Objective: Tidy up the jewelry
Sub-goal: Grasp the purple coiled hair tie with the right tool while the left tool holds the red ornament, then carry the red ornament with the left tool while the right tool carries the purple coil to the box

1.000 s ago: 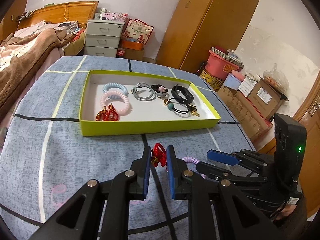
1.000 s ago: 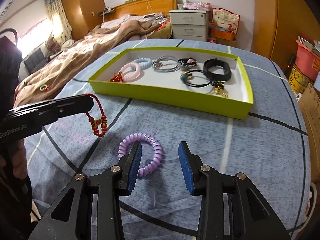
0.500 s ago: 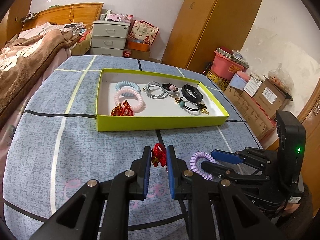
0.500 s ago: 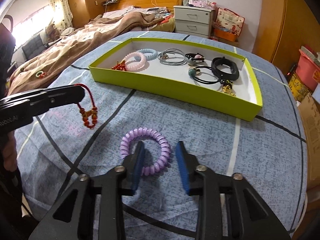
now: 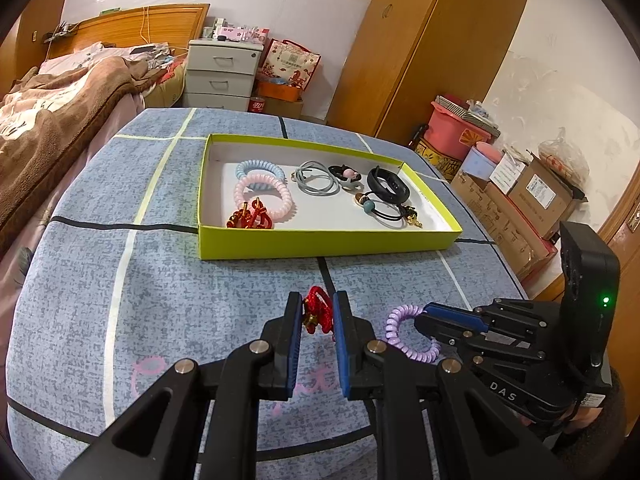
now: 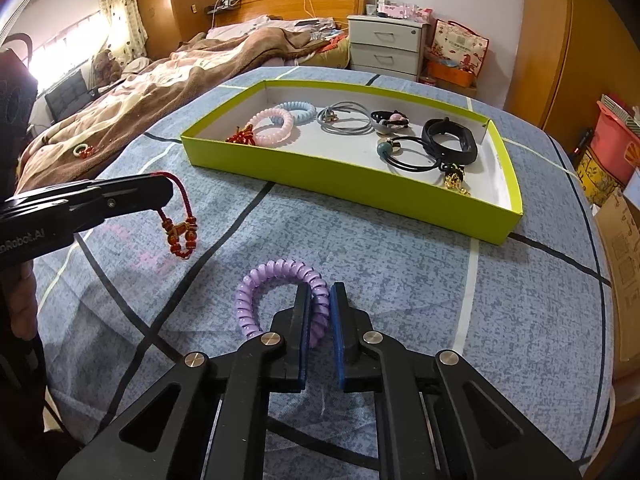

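Ahead of both tongs a shallow green tray sits on the blue cloth. It holds a pink coil band overlapping a pale blue coil band, a red beaded cord, grey loops, a black strap, black elastic ties and a small gold charm.

The left tongs are clamped on a red bracelet. Only the right camera shows it dangling free above the cloth, with its beads visible.

The right tongs have just been closing and now pinch the near side of a purple coil band. From the left camera its near half is hidden behind the tong arms.
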Motion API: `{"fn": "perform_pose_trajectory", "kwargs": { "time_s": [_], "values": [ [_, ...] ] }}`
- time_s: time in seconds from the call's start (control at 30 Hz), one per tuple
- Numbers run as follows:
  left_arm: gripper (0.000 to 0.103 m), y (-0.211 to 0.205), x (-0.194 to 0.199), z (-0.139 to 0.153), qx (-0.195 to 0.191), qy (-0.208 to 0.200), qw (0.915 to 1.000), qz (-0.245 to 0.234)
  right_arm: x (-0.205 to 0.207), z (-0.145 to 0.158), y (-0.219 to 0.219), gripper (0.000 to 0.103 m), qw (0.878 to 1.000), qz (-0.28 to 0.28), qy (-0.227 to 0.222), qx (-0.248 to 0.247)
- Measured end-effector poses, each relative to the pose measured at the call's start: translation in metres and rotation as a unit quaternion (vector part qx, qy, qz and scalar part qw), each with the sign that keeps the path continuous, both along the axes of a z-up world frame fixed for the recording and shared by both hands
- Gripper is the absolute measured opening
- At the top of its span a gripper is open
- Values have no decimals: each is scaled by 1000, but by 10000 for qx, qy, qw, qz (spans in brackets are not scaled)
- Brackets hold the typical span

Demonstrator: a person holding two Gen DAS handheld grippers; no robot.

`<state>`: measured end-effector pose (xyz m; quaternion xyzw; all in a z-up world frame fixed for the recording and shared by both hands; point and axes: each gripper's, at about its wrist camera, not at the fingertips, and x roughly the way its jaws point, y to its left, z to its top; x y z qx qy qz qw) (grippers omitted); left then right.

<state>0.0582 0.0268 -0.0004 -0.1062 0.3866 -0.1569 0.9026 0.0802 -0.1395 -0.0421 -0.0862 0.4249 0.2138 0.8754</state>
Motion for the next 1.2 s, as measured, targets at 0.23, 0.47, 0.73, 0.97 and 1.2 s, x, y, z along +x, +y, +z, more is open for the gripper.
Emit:
{"fn": "perform_pose_trajectory", "kwargs": {
  "time_s": [0.23, 0.47, 0.73, 0.97, 1.2],
  "values": [
    [16, 1, 3, 3, 15, -29, 10000, -11, 0, 6, -8, 10, 9995, -51, 5, 300],
    [16, 2, 14, 21, 27, -152, 9999, 24, 7, 23, -25, 10, 9973, -191, -59, 700],
    [16, 1, 39, 35, 16, -215, 9998, 45, 32, 46, -32, 10, 9953, -370, -263, 857],
    [16, 0, 73, 43, 89, -209, 9997, 84, 65, 53, -29, 10, 9945, -448, -339, 879],
    [16, 0, 111, 37, 200, -49, 9998, 44, 93, 44, -16, 10, 9956, -464, -249, 774]
  ]
}}
